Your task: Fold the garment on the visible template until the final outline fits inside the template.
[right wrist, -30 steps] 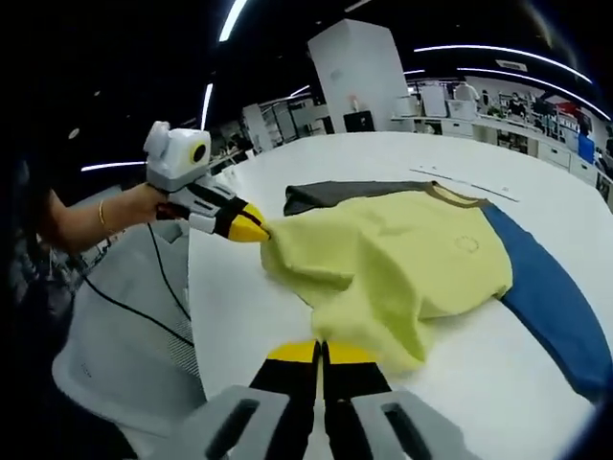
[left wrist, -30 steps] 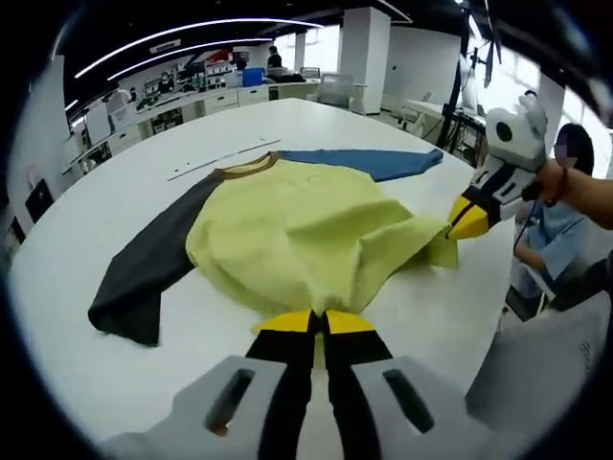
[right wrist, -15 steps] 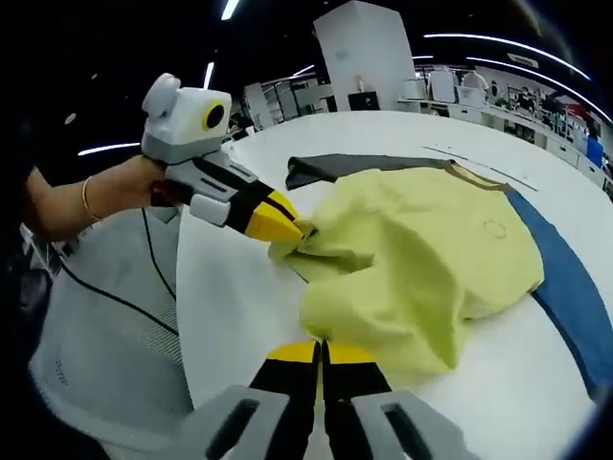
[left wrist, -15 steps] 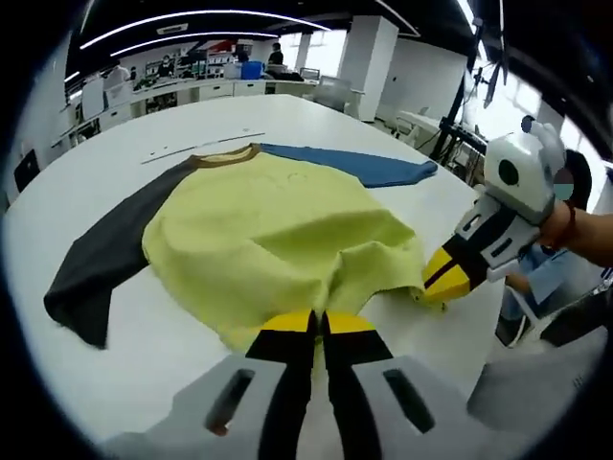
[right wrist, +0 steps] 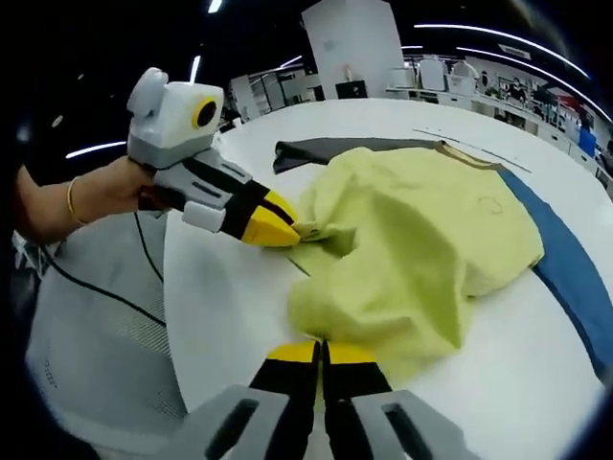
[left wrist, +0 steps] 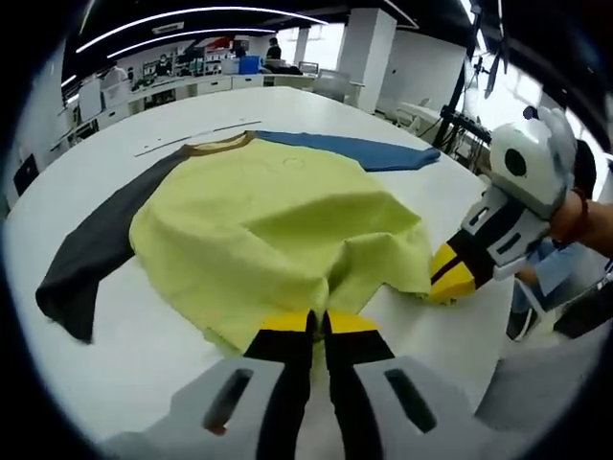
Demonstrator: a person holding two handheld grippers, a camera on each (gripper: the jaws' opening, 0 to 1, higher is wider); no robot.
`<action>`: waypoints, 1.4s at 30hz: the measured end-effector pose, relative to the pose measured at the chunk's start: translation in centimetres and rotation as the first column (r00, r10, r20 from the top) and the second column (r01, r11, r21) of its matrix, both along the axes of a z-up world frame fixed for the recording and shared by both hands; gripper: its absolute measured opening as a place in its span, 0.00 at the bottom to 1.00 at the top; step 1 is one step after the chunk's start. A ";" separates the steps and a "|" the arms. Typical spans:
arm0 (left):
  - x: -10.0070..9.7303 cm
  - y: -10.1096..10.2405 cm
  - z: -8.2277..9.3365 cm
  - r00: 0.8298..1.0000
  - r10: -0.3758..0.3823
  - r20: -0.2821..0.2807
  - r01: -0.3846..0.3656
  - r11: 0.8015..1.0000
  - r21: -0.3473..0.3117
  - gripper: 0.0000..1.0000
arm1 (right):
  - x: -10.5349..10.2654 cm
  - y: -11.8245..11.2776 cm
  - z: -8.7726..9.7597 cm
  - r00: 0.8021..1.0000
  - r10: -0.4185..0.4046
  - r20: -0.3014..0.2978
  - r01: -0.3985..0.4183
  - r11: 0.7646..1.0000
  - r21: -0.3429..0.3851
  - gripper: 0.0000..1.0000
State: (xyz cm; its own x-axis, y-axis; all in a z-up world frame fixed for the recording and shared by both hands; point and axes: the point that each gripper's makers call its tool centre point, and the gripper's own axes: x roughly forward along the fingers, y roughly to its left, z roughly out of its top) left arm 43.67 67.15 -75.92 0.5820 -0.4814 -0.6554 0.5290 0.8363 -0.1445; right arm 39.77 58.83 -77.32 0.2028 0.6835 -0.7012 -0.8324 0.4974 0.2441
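Fabric of the yellow shirt (left wrist: 278, 225) is pinched between the closed jaws of the left gripper (left wrist: 317, 324) at the bottom of the left gripper view; the hem is gripped right at the jaw tips. Ahead of the jaws the shirt is spread on the white table (left wrist: 144, 153), rumpled near the tool and flatter farther off. A dark sleeve (left wrist: 91, 259) is laid out to the left of the jaws, a blue sleeve (left wrist: 350, 151) far ahead and to the right. To the right, the right gripper (left wrist: 442, 284) is seen with its yellow tips closed on the other hem corner, held by a hand (left wrist: 575, 216).

In the right gripper view, the right gripper (right wrist: 321, 353) is clamped on the shirt (right wrist: 421, 240) hem at its tips, jaws together. Ahead and left, the left gripper (right wrist: 295, 230) is shut on a bunched corner, held by a hand (right wrist: 101, 192) with a bracelet. The blue sleeve (right wrist: 570, 273) runs along the right, the dark sleeve (right wrist: 335, 149) far ahead. The table (right wrist: 215, 297) edge lies just left of the jaws.
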 end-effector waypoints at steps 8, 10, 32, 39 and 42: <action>-0.9 0.0 2.8 0.997 -0.014 0.082 0.016 0.999 -0.035 0.23 | -0.2 -0.4 1.3 0.995 -0.095 -0.037 0.096 0.994 0.044 0.21; -1.1 0.6 3.4 0.996 -0.005 0.088 0.007 1.000 -0.030 0.25 | -0.1 -0.7 1.7 0.990 -0.130 -0.051 0.133 0.989 0.059 0.27; 0.7 8.1 2.9 0.939 0.344 0.015 -0.340 0.933 -0.120 0.26 | 0.2 -5.2 1.4 0.887 -0.449 -0.108 0.449 0.893 -0.024 0.31; 2.2 10.0 2.0 0.920 0.393 -0.002 -0.392 0.916 -0.089 0.17 | -0.2 -4.5 0.8 0.876 -0.466 -0.122 0.465 0.885 -0.040 0.26; 2.7 10.0 1.7 0.923 0.385 -0.016 -0.384 0.917 -0.108 0.16 | -0.4 -4.0 0.8 0.876 -0.465 -0.131 0.464 0.885 -0.038 0.26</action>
State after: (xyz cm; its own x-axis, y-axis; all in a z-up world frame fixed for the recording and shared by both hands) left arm 46.40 77.17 -74.19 0.7394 -0.2867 -0.6092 0.1707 0.9551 -0.2423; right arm 39.33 54.81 -76.50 0.4012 0.5301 -0.7471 -0.4655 0.8204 0.3321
